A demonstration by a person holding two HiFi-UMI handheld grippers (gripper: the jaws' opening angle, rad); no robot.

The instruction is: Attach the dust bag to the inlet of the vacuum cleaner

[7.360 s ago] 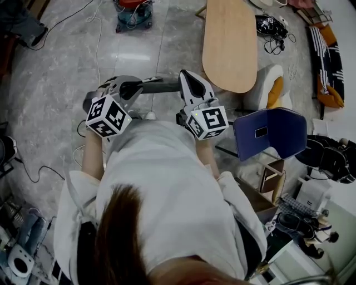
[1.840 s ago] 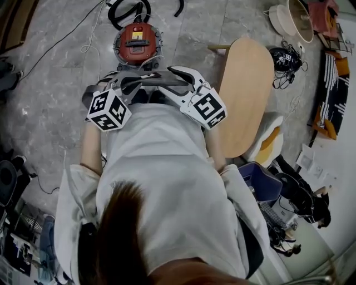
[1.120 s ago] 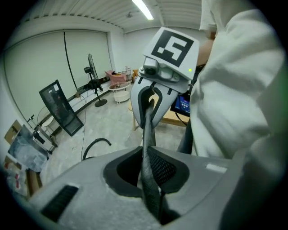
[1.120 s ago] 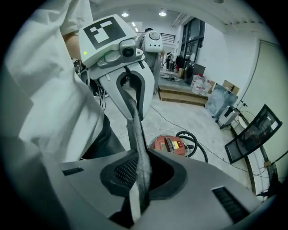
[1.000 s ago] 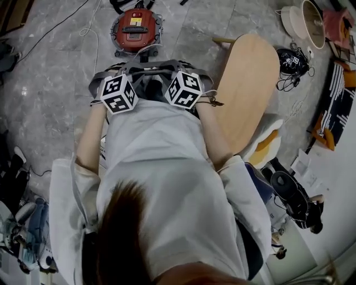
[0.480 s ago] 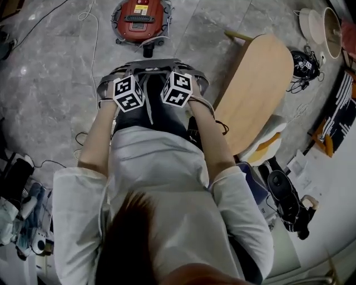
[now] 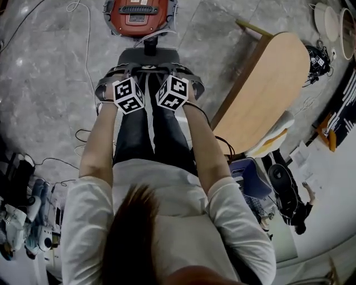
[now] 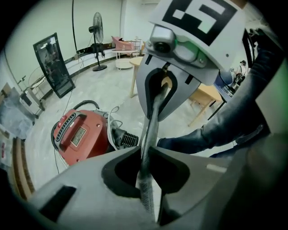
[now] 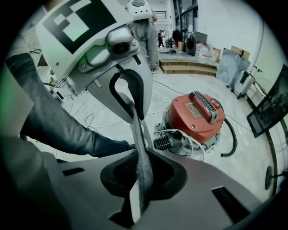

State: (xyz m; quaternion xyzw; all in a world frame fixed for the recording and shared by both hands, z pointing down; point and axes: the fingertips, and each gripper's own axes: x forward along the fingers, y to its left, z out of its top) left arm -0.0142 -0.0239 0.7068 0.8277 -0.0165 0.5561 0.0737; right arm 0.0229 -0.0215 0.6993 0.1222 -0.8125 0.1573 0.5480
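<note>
The attaching is not yet done: the dust bag (image 7: 146, 58) hangs low over the floor (image 7: 50, 83) just in front of the red vacuum cleaner (image 7: 138, 12), near its inlet (image 7: 149, 48) but apparently not seated on it, so lining it up and pushing it on remain. The left hand-held gripper (image 8: 145, 155) is narrowed to a slit, pinching one edge of the bag, and the right hand-held gripper (image 9: 140, 157) clamps the opposite edge the same way

The vacuum cleaner (image 7: 139, 12) is red, the dust bag (image 7: 164, 56) grey, the floor (image 7: 50, 83) marbled grey.
</note>
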